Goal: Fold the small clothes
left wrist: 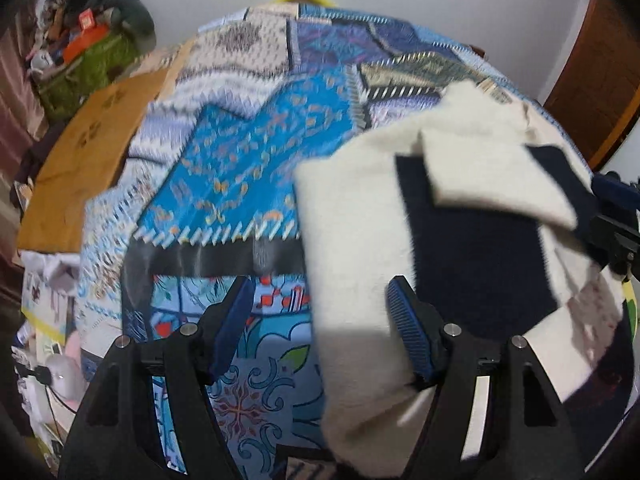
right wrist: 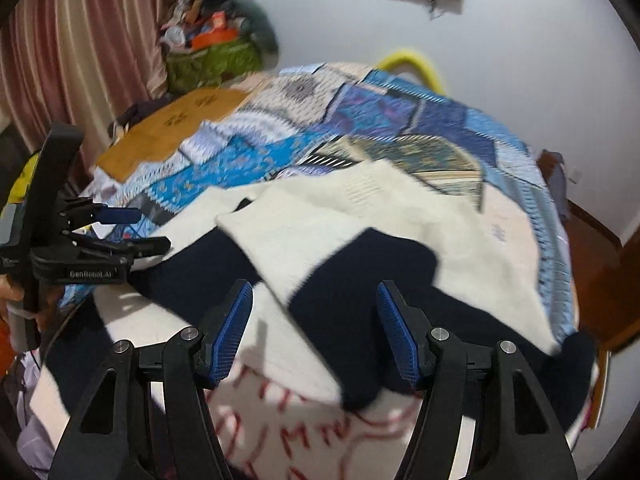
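Observation:
A cream and navy knitted garment [left wrist: 360, 240] lies spread on the patchwork quilt [left wrist: 248, 168], with a cream flap [left wrist: 492, 176] folded over its navy panel. My left gripper [left wrist: 320, 286] hovers open over the garment's left edge, its pads clear of the cloth. In the right wrist view the same garment [right wrist: 304, 240] fills the middle, with red stitch marks [right wrist: 304, 432] on pale cloth at the bottom. My right gripper [right wrist: 314, 285] stands open above it, holding nothing. The left gripper [right wrist: 148, 230] shows at the left there, and the right gripper [left wrist: 612, 216] at the right edge of the left wrist view.
A brown cloth with paw prints [left wrist: 80, 168] lies on the bed's far left. Behind it stands a green basket piled with clutter [right wrist: 212, 56] beside a pink curtain [right wrist: 80, 40]. A yellow hoop [right wrist: 416, 64] shows past the bed, and a wooden door [left wrist: 600, 80] at the right.

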### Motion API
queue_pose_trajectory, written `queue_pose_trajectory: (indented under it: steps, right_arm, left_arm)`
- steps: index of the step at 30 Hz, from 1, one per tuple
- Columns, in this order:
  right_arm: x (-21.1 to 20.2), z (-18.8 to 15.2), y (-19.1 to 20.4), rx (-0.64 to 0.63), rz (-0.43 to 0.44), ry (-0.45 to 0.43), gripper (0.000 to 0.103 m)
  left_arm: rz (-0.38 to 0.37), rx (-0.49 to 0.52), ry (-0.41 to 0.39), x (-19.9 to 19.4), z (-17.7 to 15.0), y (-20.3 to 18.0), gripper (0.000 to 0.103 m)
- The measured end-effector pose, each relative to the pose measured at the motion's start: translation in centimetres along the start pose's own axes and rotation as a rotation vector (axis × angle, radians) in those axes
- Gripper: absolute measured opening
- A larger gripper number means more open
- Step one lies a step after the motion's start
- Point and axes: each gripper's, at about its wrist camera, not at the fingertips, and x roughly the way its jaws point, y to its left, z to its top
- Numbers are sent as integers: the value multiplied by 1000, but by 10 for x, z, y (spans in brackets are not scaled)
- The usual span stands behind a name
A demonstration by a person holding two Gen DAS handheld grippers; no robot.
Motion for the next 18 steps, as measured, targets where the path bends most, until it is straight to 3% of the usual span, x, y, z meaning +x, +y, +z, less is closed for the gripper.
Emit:
queue_pose_trajectory:
  steps: [13,15,17,18]
  right_arm:
    - [59,11,29,-104,-27,90,60]
    - [60,13,27,-99,-37,84,47]
    - [58,16,25,-93,-48,80,22]
    - [57,16,23,-86,-54,76,16]
  left_arm:
    - [-21,-5,-13,12,-7,1,72]
    - [-19,-7,-14,12,-7,0,72]
    - [-15,-7,-15,12,-8,0,73]
    - [-12,-7,-15,12,-8,0,73]
